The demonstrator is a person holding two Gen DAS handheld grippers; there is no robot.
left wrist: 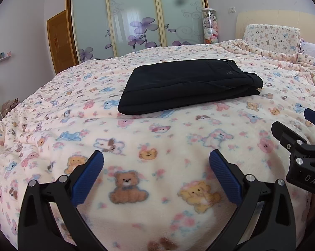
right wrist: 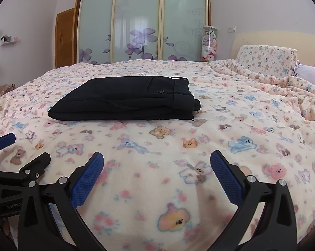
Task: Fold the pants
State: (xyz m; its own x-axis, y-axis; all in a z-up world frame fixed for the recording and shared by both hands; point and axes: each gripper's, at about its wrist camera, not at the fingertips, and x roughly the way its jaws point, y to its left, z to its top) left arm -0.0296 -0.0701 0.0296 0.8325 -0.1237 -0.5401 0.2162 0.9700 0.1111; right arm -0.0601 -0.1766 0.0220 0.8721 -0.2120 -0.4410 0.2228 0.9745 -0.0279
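Pants [left wrist: 188, 85]: black, already folded into a flat stacked rectangle, sitting in the middle of the bed well past both my claws. Waistband end points right, the rounded fold edge points left.
Fold quality: looks tidy to me, layers lined up, only the waistband corner on the right sticks out a little [right wrist: 196, 105]. I'd call the job basically done.
Left gripper [left wrist: 156, 175]: jaws spread wide, nothing between the blue pads, just teddy print showing through the gap. It hangs low over the near edge of the bed, well apart from the pants.
Right gripper [right wrist: 156, 175]: same deal, wide open and empty, near edge, a bit right of the left one. I can see its tip poking into the left cam's right side.
Why they're parked there: my guess is both are pulled away so nothing snags the stack or drags a layer out of line.
Blanket [right wrist: 241, 125]: fluffy fleece with bears and bunnies, some wrinkles on the left and bunched up far right by the pillow [right wrist: 266, 59]. Soft surface, so the stack sinks in slightly.
Background: sliding wardrobe [left wrist: 136, 18] with purple flowers on the far side, a clear tube of plush toys [left wrist: 209, 27] beside it.
Next, if anything: maybe nudge that waistband corner flush, otherwise leave it alone.
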